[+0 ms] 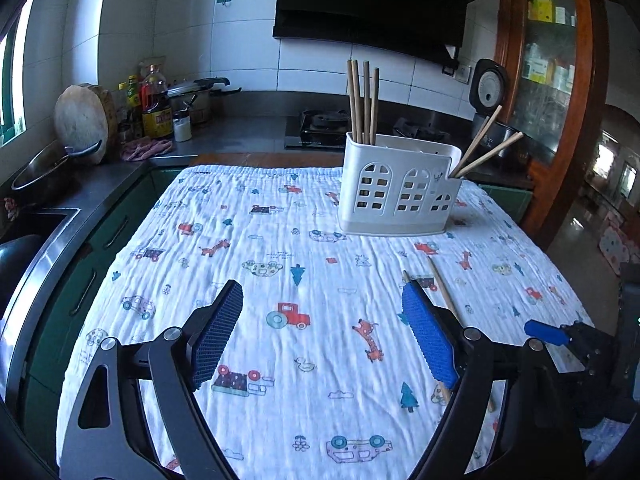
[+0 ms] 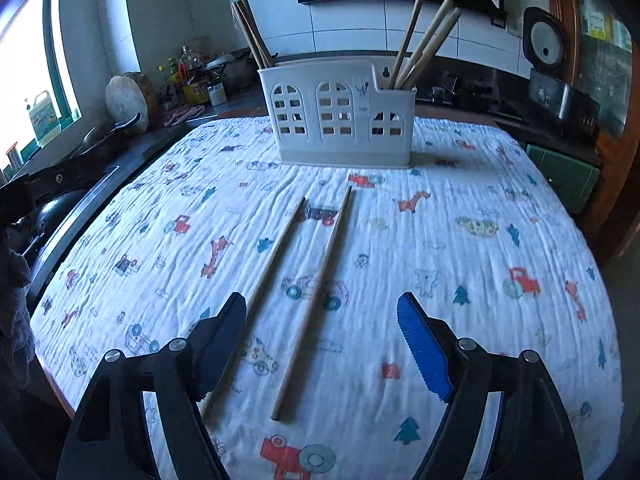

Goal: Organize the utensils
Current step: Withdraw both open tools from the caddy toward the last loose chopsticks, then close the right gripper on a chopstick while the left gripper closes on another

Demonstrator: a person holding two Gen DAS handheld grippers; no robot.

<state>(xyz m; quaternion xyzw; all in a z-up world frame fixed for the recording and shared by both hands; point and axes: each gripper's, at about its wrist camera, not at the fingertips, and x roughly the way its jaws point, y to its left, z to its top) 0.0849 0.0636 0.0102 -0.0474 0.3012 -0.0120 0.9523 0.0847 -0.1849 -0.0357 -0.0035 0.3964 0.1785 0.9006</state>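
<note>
Both grippers' jaws are held wide and empty, right gripper [image 2: 322, 344] lined up over two loose chopsticks [image 2: 316, 300]; one needs pinching next, then dropping into the holder [image 2: 340, 120]

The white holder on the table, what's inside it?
The holder has chopsticks standing in it: a bunch at its left end and a leaning bunch at its right end. Their lower parts are hidden by its walls, and the middle section's contents can't be seen.

The left gripper [image 1: 322, 300] and the right gripper [image 2: 322, 312] both angle downward with jaws spread wide and nothing pressed between their blue pads, the right one's tip visible in the left wrist view.
</note>
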